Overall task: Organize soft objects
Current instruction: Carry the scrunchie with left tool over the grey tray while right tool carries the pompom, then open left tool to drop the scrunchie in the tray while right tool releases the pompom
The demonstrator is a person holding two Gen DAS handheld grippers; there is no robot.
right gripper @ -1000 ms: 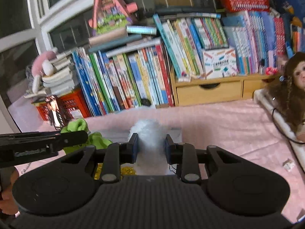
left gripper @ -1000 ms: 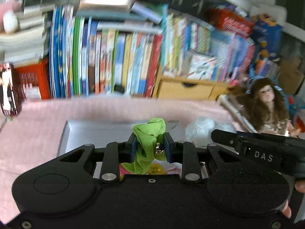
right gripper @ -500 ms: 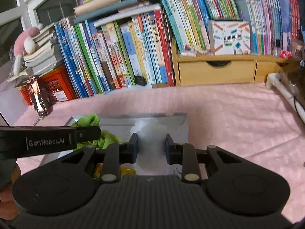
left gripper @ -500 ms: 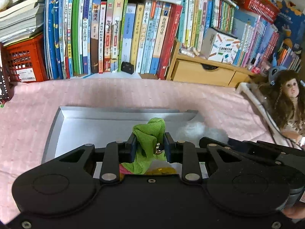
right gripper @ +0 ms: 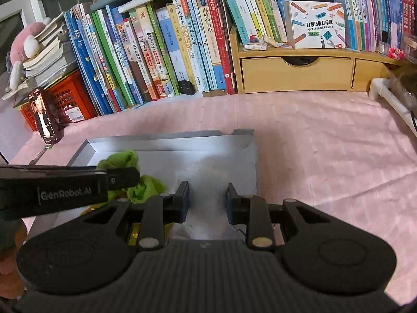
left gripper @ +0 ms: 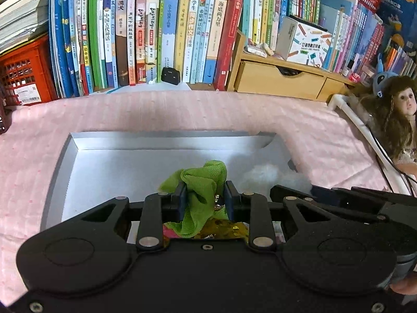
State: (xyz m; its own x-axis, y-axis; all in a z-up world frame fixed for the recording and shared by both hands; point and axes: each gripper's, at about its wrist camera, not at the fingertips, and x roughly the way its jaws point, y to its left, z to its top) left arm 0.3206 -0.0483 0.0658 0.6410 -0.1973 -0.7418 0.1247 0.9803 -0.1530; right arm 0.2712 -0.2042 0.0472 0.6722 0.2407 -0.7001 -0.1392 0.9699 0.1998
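Pink bed (left gripper: 182, 114), grey tray (left gripper: 161, 140) on it, long side running left to right. Left tongs (left gripper: 202, 198) pinch a green cloth (left gripper: 206, 180) over the tray's near middle. Right tongs (right gripper: 207, 198), beside them, pinch white fluff (right gripper: 208, 180) low over its right end.

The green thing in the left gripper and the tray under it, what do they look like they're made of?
Green cloth: probably knit or mesh fabric, matte; it crumples and shows a fine weave. Tray: looks like silvery card or thin metal, dull sheen, with sharp folded walls.

The white fluffy thing (right gripper: 206, 182) between the right gripper's (right gripper: 207, 200) fingers is blurred, shapeless.
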